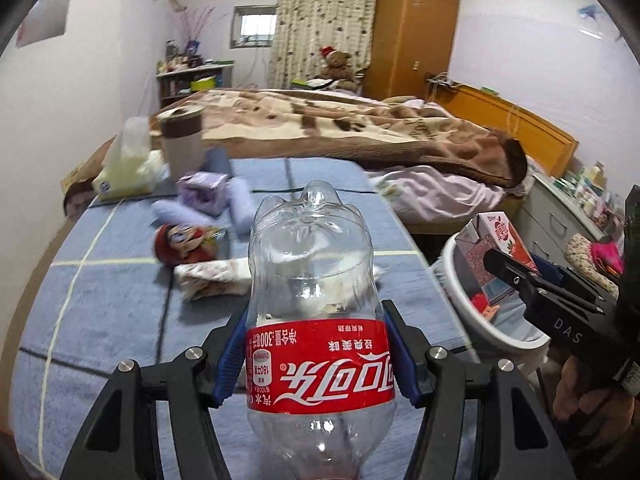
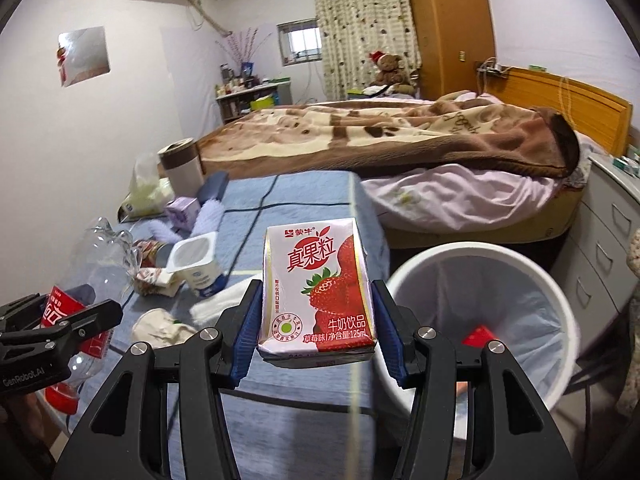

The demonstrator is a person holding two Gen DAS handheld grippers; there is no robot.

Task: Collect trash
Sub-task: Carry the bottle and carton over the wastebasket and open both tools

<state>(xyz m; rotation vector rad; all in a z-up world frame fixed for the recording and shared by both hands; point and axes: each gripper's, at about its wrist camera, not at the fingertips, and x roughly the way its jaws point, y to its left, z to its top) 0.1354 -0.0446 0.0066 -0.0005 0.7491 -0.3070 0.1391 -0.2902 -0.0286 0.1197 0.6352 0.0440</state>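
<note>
My left gripper (image 1: 316,356) is shut on an empty clear cola bottle (image 1: 314,280) with a red label, held above the blue-covered table. It also shows at the left of the right wrist view (image 2: 92,268). My right gripper (image 2: 318,320) is shut on a pink strawberry milk carton (image 2: 318,284), held beside the white trash bin (image 2: 560,304), which has a plastic liner and a red item inside. In the left wrist view the carton (image 1: 496,248) sits over the bin (image 1: 476,320). A white yogurt cup (image 2: 196,260), crumpled wrappers (image 2: 160,328) and paper lie on the table.
On the table stand a tissue pack (image 1: 124,168), a brown-lidded cup (image 1: 182,148), a purple box (image 1: 204,190) and a small doll (image 1: 180,242). A bed with a brown blanket (image 1: 340,124) lies beyond. Grey drawers (image 2: 600,248) stand right of the bin.
</note>
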